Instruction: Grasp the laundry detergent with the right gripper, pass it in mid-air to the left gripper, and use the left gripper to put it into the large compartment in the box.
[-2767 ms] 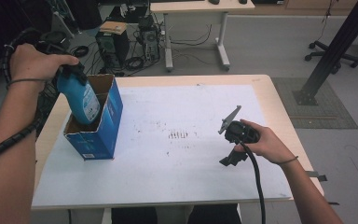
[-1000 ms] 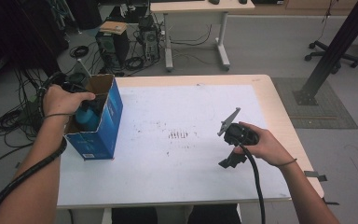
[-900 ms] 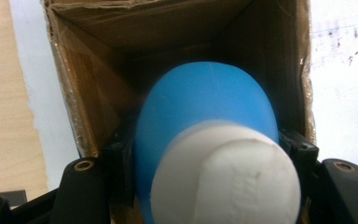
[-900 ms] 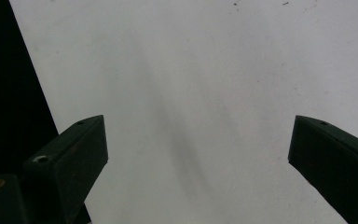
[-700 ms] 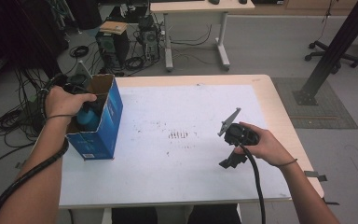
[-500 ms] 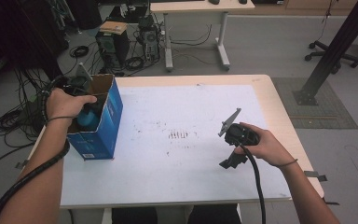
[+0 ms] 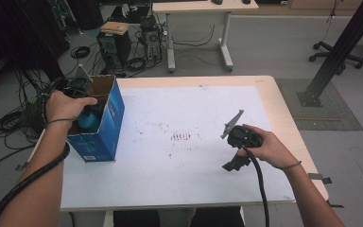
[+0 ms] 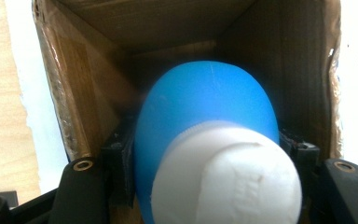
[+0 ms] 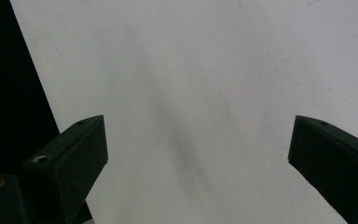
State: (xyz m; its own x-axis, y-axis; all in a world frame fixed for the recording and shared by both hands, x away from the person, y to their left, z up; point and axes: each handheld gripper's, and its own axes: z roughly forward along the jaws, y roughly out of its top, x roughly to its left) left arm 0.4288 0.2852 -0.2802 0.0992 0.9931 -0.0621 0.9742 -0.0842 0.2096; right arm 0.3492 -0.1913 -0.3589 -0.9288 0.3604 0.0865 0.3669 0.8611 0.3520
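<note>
Box (image 7: 101,127) walls hem in the left gripper (image 8: 205,158) and its blue bottle (image 8: 205,116), tight both sides. Right gripper (image 9: 198,154) hangs over bare white sheet (image 7: 189,113), open room all around.

no legible text (box label blurred)

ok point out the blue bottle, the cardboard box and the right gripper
blue bottle (image 8: 205,107), left gripper view, its rounded blue body
cardboard box (image 7: 113,106), high view, its blue outer side wall
right gripper (image 9: 198,140), right gripper view, midway between its open jaws

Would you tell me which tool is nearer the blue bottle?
Left. The left tool grips the blue bottle inside the cardboard box; the right tool is far across the table.
</note>
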